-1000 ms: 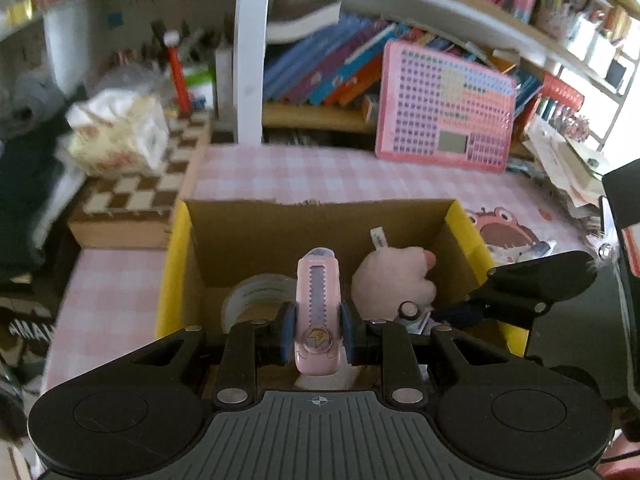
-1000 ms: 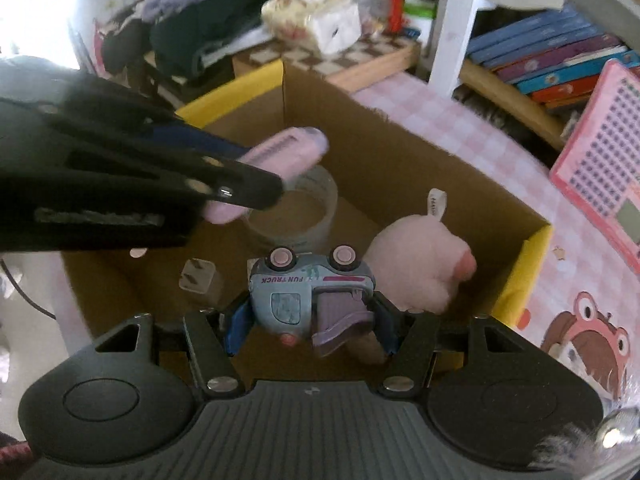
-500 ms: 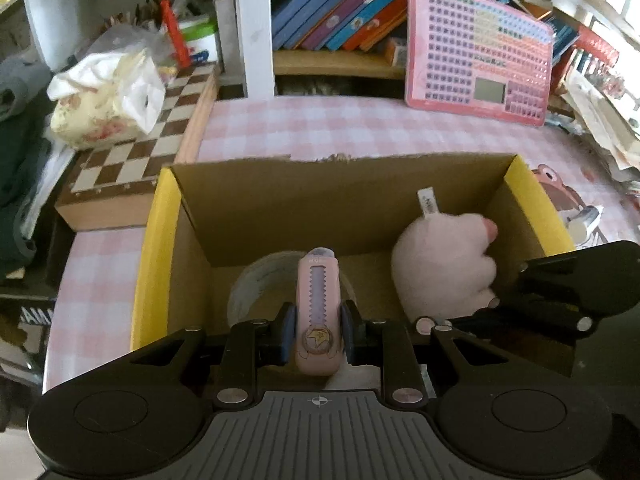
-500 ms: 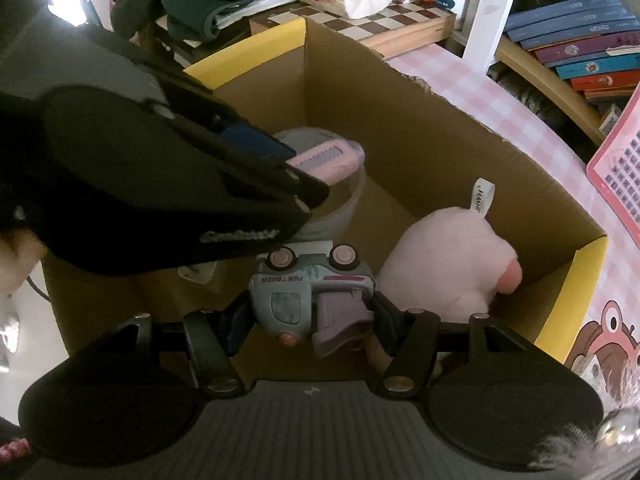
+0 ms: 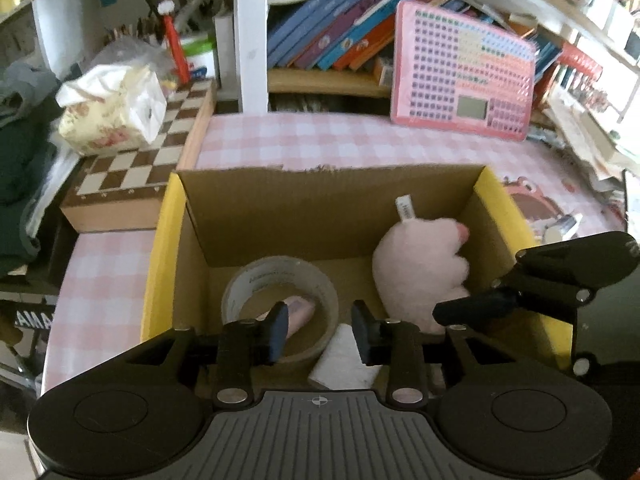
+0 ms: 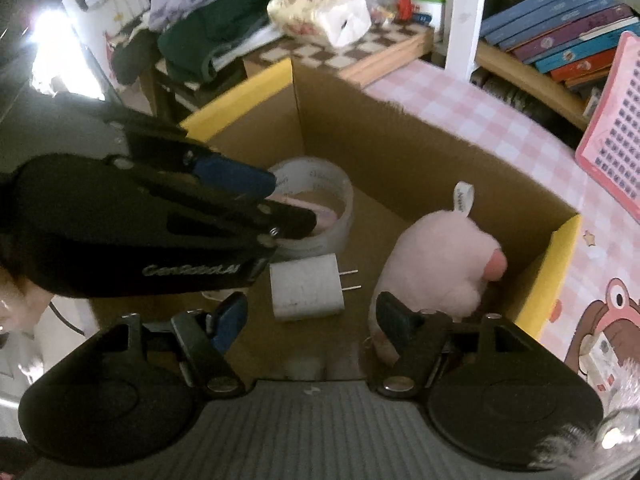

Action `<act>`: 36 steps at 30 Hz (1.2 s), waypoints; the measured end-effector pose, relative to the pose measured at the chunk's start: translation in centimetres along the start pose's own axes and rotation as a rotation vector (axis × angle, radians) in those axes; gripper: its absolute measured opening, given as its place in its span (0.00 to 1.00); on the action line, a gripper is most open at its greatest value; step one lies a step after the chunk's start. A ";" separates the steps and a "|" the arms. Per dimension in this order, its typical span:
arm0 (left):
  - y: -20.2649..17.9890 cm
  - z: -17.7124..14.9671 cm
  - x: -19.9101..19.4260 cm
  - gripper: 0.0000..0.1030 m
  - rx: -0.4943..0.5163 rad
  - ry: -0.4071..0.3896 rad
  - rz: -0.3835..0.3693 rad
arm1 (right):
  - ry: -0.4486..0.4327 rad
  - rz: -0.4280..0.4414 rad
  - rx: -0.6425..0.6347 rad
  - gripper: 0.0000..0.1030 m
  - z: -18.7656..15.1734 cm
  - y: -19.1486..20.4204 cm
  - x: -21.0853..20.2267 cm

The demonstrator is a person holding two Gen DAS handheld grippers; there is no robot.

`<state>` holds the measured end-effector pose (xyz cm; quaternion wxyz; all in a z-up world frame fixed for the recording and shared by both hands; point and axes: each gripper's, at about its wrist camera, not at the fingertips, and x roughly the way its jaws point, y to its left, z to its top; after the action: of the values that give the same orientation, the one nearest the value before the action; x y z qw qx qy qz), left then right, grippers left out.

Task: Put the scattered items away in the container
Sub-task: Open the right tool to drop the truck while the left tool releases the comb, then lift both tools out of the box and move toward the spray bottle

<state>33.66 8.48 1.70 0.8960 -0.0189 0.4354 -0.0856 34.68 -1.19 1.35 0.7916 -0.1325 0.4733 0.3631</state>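
Observation:
A cardboard box (image 5: 320, 196) with yellow flaps sits on the pink checked table; it also shows in the right wrist view (image 6: 420, 148). Inside lie a tape roll (image 5: 280, 280), a pink plush (image 5: 420, 260), and a white plug charger (image 6: 306, 292). A pink utility knife (image 5: 294, 310) lies inside the tape roll's ring. My left gripper (image 5: 320, 330) is open and empty just above it. My right gripper (image 6: 310, 316) is open and empty over the box floor beside the plush (image 6: 440, 256). The toy truck is out of sight.
A chessboard box (image 5: 140, 172) with a tissue pack (image 5: 112, 108) stands left of the box. A pink keypad toy (image 5: 460, 76) leans on the bookshelf behind. Clothes (image 6: 192, 40) pile at the far left. A frog picture (image 6: 612, 320) lies right of the box.
Both grippers have opened. The pink knife dropped from the left gripper into the tape roll. The toy truck left the right gripper and is no longer seen.

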 end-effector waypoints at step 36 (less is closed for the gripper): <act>-2.2 -11.0 -16.7 0.86 0.027 -0.241 0.013 | -0.321 -0.271 0.133 0.90 -11.9 8.8 -12.7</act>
<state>14.64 9.55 8.12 0.9425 -0.0141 0.3235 -0.0826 17.06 -7.28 7.14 0.9054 -0.0830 0.3420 0.2377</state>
